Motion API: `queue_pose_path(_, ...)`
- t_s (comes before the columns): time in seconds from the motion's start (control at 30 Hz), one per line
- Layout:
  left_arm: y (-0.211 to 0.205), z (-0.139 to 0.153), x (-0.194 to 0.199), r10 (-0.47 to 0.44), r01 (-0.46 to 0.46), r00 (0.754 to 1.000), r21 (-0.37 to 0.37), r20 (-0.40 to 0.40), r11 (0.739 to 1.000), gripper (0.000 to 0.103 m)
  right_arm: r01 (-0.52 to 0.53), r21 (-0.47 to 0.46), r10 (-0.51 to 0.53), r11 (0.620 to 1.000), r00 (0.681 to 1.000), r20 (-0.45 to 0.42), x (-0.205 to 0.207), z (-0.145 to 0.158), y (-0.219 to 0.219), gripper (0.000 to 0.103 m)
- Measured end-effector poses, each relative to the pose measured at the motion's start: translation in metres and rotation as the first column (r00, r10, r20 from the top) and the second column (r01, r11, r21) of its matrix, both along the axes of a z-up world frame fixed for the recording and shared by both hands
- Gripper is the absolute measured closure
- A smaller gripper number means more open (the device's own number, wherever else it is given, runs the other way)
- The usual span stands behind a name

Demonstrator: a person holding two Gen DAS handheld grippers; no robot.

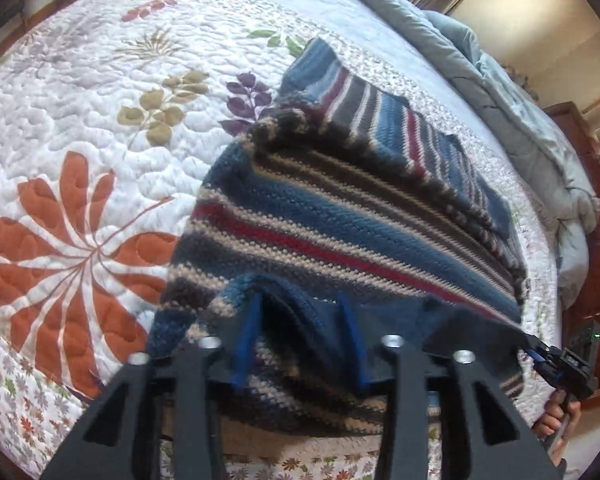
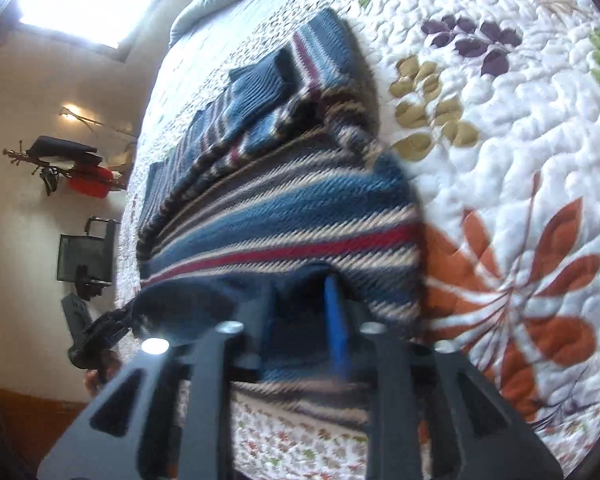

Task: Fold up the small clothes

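A knitted sweater (image 1: 340,208) striped in blue, grey, beige and red lies on the floral quilt (image 1: 100,100), with its sleeves folded over the far part. Its near edge is raised and drapes over both grippers. My left gripper (image 1: 300,340) has its blue fingers (image 1: 248,340) well apart, with the blue hem loose between them. In the right wrist view the sweater (image 2: 280,208) is the same; my right gripper (image 2: 302,320) also stands open around the hem. Each gripper shows in the other's view: the right gripper (image 1: 540,350) at the hem's right corner, the left gripper (image 2: 112,320) at its left.
The quilt (image 2: 500,160) spreads wide beyond the sweater. A grey-blue duvet (image 1: 500,92) is bunched along the far side of the bed, with a wooden bed frame (image 1: 596,240) behind it. A hand (image 1: 556,416) holds the right gripper's handle. A wall shelf (image 2: 88,180) is off the bed.
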State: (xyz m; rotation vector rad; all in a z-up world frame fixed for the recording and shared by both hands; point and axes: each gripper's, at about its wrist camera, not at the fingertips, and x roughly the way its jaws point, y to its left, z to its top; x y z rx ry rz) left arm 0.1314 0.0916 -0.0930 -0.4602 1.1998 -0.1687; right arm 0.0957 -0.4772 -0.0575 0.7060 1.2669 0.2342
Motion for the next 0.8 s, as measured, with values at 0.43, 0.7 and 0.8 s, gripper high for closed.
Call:
queue_pose_path(0.43,-0.019,0.029,0.019,-0.135,0.103,0.986,0.275,0.098,0.956,0.026,-0.272,-0.247,0.288,0.930,0.957,0.030,0.026,0.029,0.037,0.040)
queue_pose_path(0.7,-0.050,-0.004,0.037,-0.327,0.298,0.945,0.347,0.025,0.889,0.026,-0.391,-0.197,0.396,0.899,0.918,-0.017,0.037,0.005,0.058,0.033)
queue_pose_path(0.8,-0.054,-0.014,0.043,-0.374,0.351,0.927,0.340,0.003,0.873,0.026,-0.434,-0.222,0.437,0.873,0.899,-0.036,0.040,-0.002,0.066,0.034)
